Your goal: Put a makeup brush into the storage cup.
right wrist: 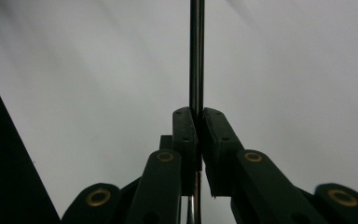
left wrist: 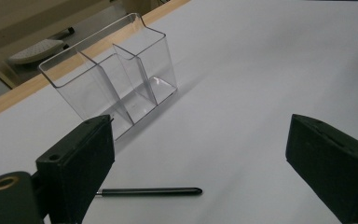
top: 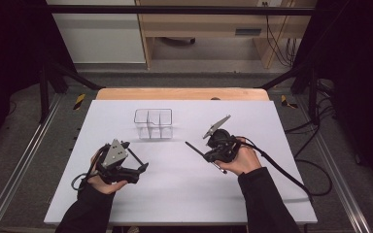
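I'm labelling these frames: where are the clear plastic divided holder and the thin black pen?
Clear plastic divided holder [top: 153, 123]: high view, on its middle divider.
Thin black pen [right wrist: 196, 56]: right gripper view, on its shaft above the jaws.

No legible text, label, brand, number or sign on any surface. The clear organizer [left wrist: 116, 79] and the black pen [left wrist: 149, 191] carry no readable print (the yellow-black floor tape [top: 79, 101] is a hazard pattern, without characters).
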A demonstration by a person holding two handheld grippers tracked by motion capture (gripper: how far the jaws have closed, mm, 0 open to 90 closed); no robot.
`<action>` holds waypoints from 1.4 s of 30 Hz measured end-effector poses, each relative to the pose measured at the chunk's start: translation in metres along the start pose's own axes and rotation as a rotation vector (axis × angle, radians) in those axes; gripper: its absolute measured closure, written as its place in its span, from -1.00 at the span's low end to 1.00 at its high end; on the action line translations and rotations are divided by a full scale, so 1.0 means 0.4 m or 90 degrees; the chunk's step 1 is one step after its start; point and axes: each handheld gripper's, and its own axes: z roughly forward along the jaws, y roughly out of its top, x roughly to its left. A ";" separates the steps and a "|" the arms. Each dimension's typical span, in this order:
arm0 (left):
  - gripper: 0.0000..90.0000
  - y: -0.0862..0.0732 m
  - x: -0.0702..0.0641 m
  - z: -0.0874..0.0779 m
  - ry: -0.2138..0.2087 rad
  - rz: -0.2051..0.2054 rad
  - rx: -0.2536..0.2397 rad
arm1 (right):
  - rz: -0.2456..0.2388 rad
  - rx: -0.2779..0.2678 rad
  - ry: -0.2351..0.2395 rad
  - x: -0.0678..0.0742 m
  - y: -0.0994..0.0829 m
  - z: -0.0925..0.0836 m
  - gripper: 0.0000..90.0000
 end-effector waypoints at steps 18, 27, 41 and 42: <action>-0.84 0.062 -0.049 0.038 -0.006 0.088 0.013 | -0.008 -0.012 0.018 0.011 0.007 -0.013 0.88; -0.83 0.086 -0.083 0.063 -0.011 0.136 0.028 | -0.012 -0.010 0.028 0.015 0.007 -0.011 0.88; -0.81 0.121 -0.126 0.097 -0.017 0.194 0.045 | -0.017 -0.011 0.044 0.024 0.006 -0.002 0.88; -0.81 0.122 -0.128 0.098 -0.016 0.199 0.046 | -0.017 -0.010 0.045 0.025 0.006 -0.001 0.88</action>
